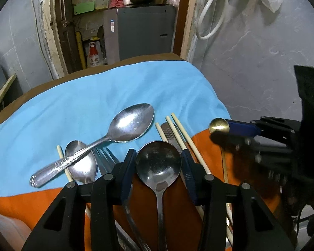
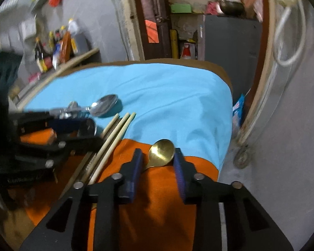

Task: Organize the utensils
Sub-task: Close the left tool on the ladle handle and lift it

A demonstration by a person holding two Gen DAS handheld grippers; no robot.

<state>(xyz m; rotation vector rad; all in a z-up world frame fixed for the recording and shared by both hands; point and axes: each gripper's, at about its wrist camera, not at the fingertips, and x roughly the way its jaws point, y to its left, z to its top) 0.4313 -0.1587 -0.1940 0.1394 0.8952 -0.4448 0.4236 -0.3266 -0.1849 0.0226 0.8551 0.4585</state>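
Observation:
In the left wrist view my left gripper is open, its fingers on either side of a dark round steel spoon lying on the orange cloth. A large silver spoon lies across a smaller spoon on the blue cloth. Forks and wooden chopsticks lie beside them. In the right wrist view my right gripper is open around a gold spoon on the orange cloth. The gold spoon's bowl also shows in the left wrist view.
The table's right edge drops to a grey floor. A doorway with shelves and a grey cabinet is behind. Bottles stand on a ledge at the far left. A pale container sits at the left near corner.

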